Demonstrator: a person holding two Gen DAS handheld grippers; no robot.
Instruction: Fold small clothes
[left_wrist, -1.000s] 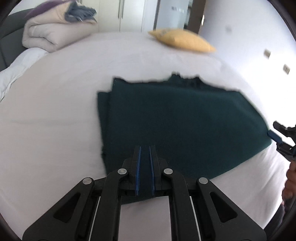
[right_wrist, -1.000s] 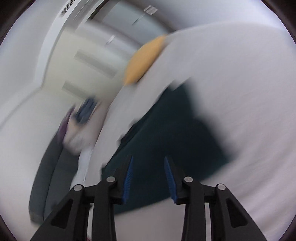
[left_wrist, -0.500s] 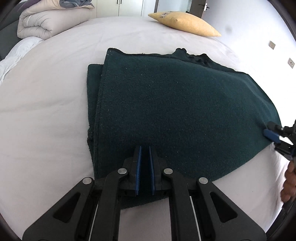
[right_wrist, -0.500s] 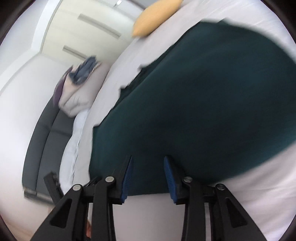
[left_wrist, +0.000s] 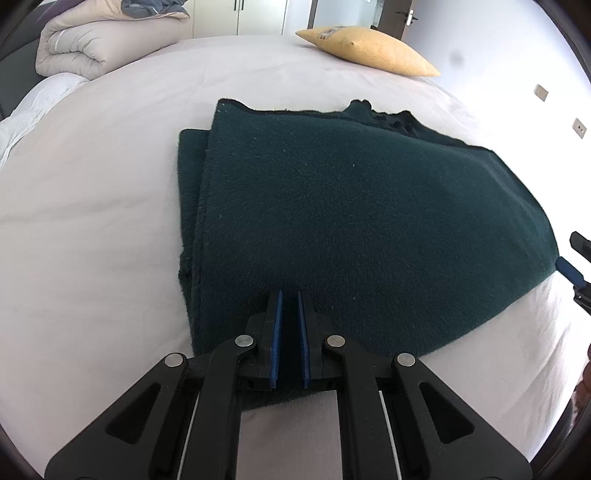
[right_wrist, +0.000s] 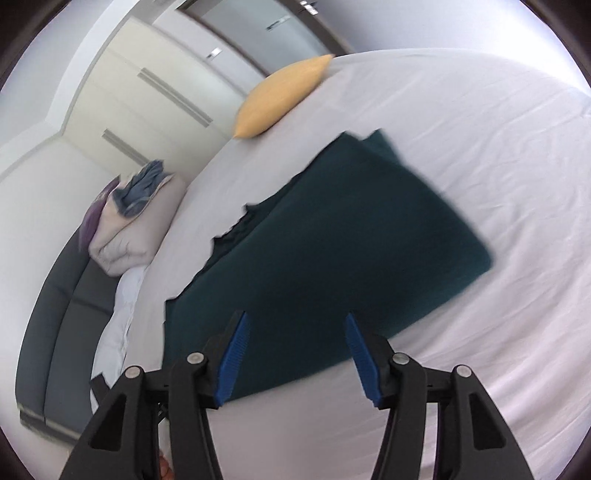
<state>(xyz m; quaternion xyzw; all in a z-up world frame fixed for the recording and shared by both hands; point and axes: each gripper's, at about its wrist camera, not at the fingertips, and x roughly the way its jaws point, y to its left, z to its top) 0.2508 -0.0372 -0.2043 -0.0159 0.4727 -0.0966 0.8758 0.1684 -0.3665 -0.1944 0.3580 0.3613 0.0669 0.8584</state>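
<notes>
dark green fleece garment (left_wrist: 351, 221) lies folded flat on my white bed sheet (left_wrist: 92, 221), long axis running between my hands. my left gripper (left_wrist: 290, 332) pinches its near hem; my right gripper (right_wrist: 295, 354), jaws just widened and empty, hovers beside the opposite end.

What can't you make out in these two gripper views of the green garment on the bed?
- Left wrist view: right gripper cut off by the frame edge.
- Left wrist view: dark green garment near edge hidden under the left gripper.
- Right wrist view: garment outline blurred by motion.
- Both views: lower layers covered by the top fold.
</notes>
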